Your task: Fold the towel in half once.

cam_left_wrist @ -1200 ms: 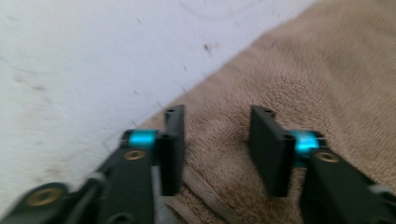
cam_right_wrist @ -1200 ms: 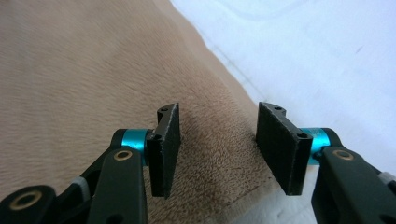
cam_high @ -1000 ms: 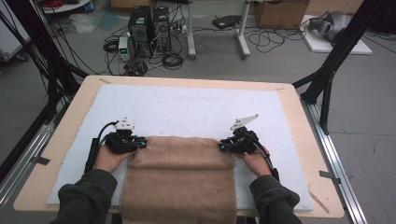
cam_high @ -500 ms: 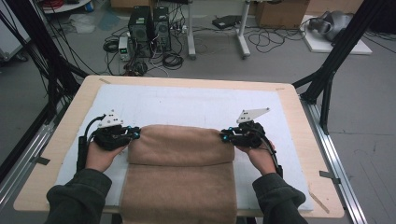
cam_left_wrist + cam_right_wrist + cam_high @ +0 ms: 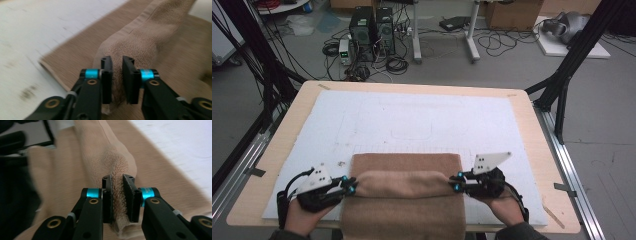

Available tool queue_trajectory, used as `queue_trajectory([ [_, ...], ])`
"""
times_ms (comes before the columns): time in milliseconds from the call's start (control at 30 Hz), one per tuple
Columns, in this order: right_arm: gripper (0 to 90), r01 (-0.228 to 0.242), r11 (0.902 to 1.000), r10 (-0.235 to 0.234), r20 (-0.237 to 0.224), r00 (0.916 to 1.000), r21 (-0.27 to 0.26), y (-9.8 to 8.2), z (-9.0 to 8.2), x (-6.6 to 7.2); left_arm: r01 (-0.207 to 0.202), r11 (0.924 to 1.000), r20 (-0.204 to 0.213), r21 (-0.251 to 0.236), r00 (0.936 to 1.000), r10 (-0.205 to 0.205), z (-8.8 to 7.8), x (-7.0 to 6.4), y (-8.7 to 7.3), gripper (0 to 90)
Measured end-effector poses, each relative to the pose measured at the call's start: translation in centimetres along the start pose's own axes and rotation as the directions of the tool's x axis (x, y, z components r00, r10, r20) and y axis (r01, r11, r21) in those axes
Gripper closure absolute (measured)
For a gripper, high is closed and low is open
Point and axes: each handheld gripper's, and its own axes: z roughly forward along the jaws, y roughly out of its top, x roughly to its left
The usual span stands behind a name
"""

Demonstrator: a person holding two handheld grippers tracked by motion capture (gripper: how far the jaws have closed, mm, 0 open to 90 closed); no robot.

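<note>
A brown towel (image 5: 407,192) is lying at the near edge of the surface (image 5: 287,135), on the white mat (image 5: 427,120) that is covering most of the top. Its near part is hanging over the front edge, toward the person. A fold of the towel is standing up as a rounded ridge running left to right between the two hands, with a flat layer showing beyond it on the mat.

The left tongs (image 5: 348,185) are sitting at the left end of that ridge. In the left gripper view the left tongs (image 5: 117,80) are pinching a narrow bunch of terry cloth; the jaws have just been opening a little, yet cloth is filling the slim gap and both pads are lying against it.

The right tongs (image 5: 457,182) are sitting at the right end of the ridge. In the right gripper view the right tongs (image 5: 117,200) are clamping the towel's folded edge, jaws nearly together, pile pressing out between the pads.

Both gripper views are showing motion blur.
</note>
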Motion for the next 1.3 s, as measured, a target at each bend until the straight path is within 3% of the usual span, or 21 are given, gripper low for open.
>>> queue_trajectory([
  [67, 72.8, 0.009, 0.9998, -0.009, -0.002, 1.0, 0.017, -0.6, -0.3, 1.1, -0.014, 0.9999, 0.005, -0.001, 0.9999, 0.014, -1.0, -0.6, -0.2, 66.8],
  [133, 70.4, 0.006, 0.9998, -0.006, -0.005, 1.0, -0.02, -0.5, -0.9, 1.2, -0.028, 0.9996, -0.022, -0.009, 0.9994, 0.028, -1.6, -0.5, 0.4, 61.2],
  [200, 68.5, -0.002, 0.9979, 0.002, 0.001, 1.0, -0.065, -0.1, -1.5, 0.9, -0.016, 0.9997, -0.025, -0.02, 0.9996, 0.015, -1.9, 0.0, 1.1, 57.5],
  [333, 64.6, -0.016, 0.999, 0.019, 0.058, 0.9981, -0.042, 0.4, -1.7, -1.4, -0.019, 0.9996, -0.039, -0.02, 0.9991, 0.018, -1.1, 1.7, 2.1, 55.2],
  [467, 56.3, -0.066, 0.9977, 0.064, 0.112, 0.9916, 0.015, 0.2, -0.1, -4.5, -0.006, 0.9999, -0.085, 0.009, 0.9964, 0.006, 1.3, 4.0, 2.3, 52.5],
  [500, 53.6, -0.073, 0.9971, 0.069, 0.126, 0.9896, 0.023, 0.1, 0.4, -5.3, 0.017, 0.9996, -0.09, 0.021, 0.9959, -0.015, 2.3, 4.7, 2.2, 51.7],
  [533, 49.2, -0.098, 0.9947, 0.093, 0.152, 0.984, 0.03, 0.0, 0.9, -6.3, 0.021, 0.9992, -0.1, 0.034, 0.9949, -0.018, 3.0, 5.3, 2.1, 50.3],
  [667, 40.7, -0.193, 0.9798, 0.181, 0.172, 0.9682, 0.053, -0.8, 2.6, -8.8, 0.038, 0.9911, -0.167, 0.127, 0.9858, -0.016, 5.7, 7.7, 1.5, 44.1],
  [800, 32.1, -0.209, 0.9737, 0.185, 0.215, 0.9589, 0.092, -1.7, 4.2, -10.5, 0.108, 0.9845, -0.156, 0.138, 0.9841, -0.086, 7.3, 9.4, 0.9, 39.6],
  [900, 31.8, -0.236, 0.967, 0.213, 0.208, 0.9547, 0.095, -2.3, 5.0, -11.3, 0.152, 0.977, -0.118, 0.15, 0.9839, -0.134, 8.2, 10.1, 0.6, 39.8],
  [967, 38.4, -0.225, 0.9709, 0.204, 0.202, 0.9578, 0.084, -2.3, 5.0, -11.5, 0.159, 0.9771, -0.115, 0.141, 0.9829, -0.144, 8.1, 10.4, 0.6, 43.9],
  [1000, 44.1, -0.225, 0.9708, 0.205, 0.195, 0.9591, 0.084, -2.4, 5.0, -11.5, 0.16, 0.9775, -0.077, 0.138, 0.9857, -0.15, 8.1, 10.5, 0.6, 52.5],
  [1033, 53.0, -0.207, 0.974, 0.187, 0.194, 0.963, 0.091, -2.3, 5.1, -11.4, 0.162, 0.9773, -0.065, 0.137, 0.9859, -0.154, 8.1, 10.4, 0.6, 65.2],
  [1067, 70.1, -0.2, 0.9752, 0.182, 0.173, 0.968, 0.094, -2.2, 5.1, -11.4, 0.153, 0.9773, -0.057, 0.146, 0.9876, -0.147, 8.2, 10.1, 0.8, 70.5],
  [1100, 75.1, -0.192, 0.977, 0.179, 0.133, 0.9749, 0.093, -2.1, 5.3, -11.3, 0.14, 0.9777, -0.061, 0.157, 0.9894, -0.131, 8.3, 9.9, 1.0, 76.1],
  [1133, 81.4, -0.177, 0.9784, 0.163, 0.13, 0.978, 0.107, -1.8, 5.4, -11.1, 0.123, 0.978, -0.067, 0.169, 0.9914, -0.113, 8.4, 9.8, 1.2, 78.4],
  [1233, 83.9, -0.177, 0.9752, 0.16, 0.125, 0.9791, 0.133, -1.2, 5.4, -11.3, 0.125, 0.9797, -0.091, 0.157, 0.9896, -0.111, 8.5, 10.1, 1.6, 81.4],
  [1300, 84.1, -0.177, 0.9768, 0.158, 0.155, 0.9753, 0.12, -0.8, 5.0, -11.6, 0.143, 0.9778, -0.11, 0.153, 0.9858, -0.127, 8.9, 10.7, 1.8, 81.8],
])
